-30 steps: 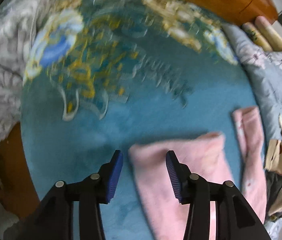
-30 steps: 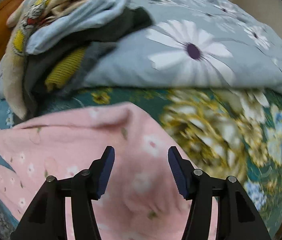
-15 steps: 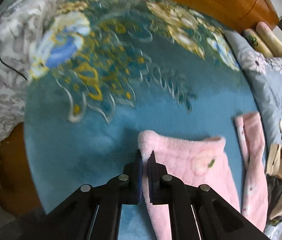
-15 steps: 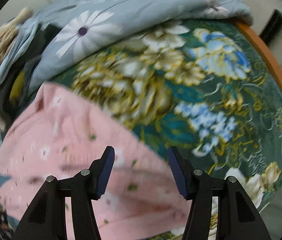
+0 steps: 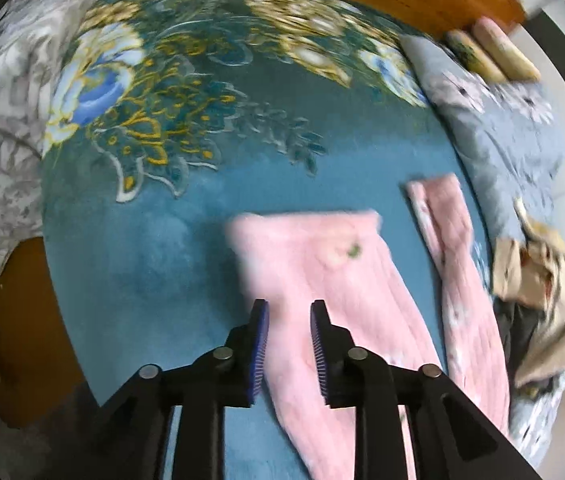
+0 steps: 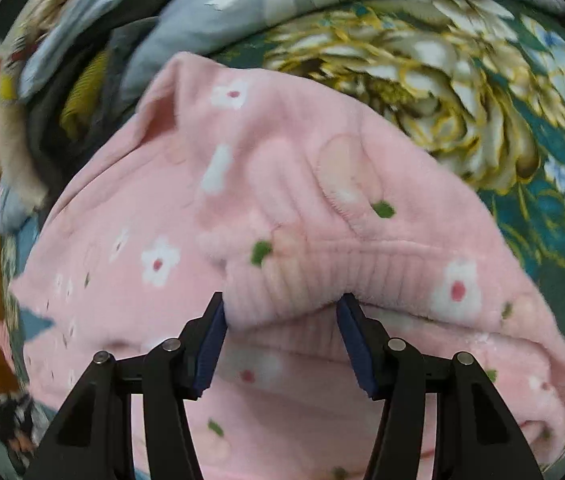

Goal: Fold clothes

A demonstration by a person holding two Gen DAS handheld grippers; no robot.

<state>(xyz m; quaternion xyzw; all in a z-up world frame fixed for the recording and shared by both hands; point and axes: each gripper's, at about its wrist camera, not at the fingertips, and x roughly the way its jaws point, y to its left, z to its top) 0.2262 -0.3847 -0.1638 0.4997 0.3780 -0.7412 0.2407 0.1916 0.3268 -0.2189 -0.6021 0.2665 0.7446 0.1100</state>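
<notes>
Right tool (image 6: 280, 316): jaws closing on the ribbed waistband of the pink fleece pyjama trousers (image 6: 282, 208), for a fold. Left tool (image 5: 288, 336): jaws opening, empty, over a leg. Trousers lie flat on the bed's teal floral blanket (image 5: 186, 208), laundry pile (image 5: 542, 296) beside.

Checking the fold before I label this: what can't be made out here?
- Left view: blur hides whether the left gripper touches the pink garment.
- Right view: the right gripper straddles the waistband; a pad grip is unclear.
- Both views: the frame edge cuts off the garment's lower part.
</notes>
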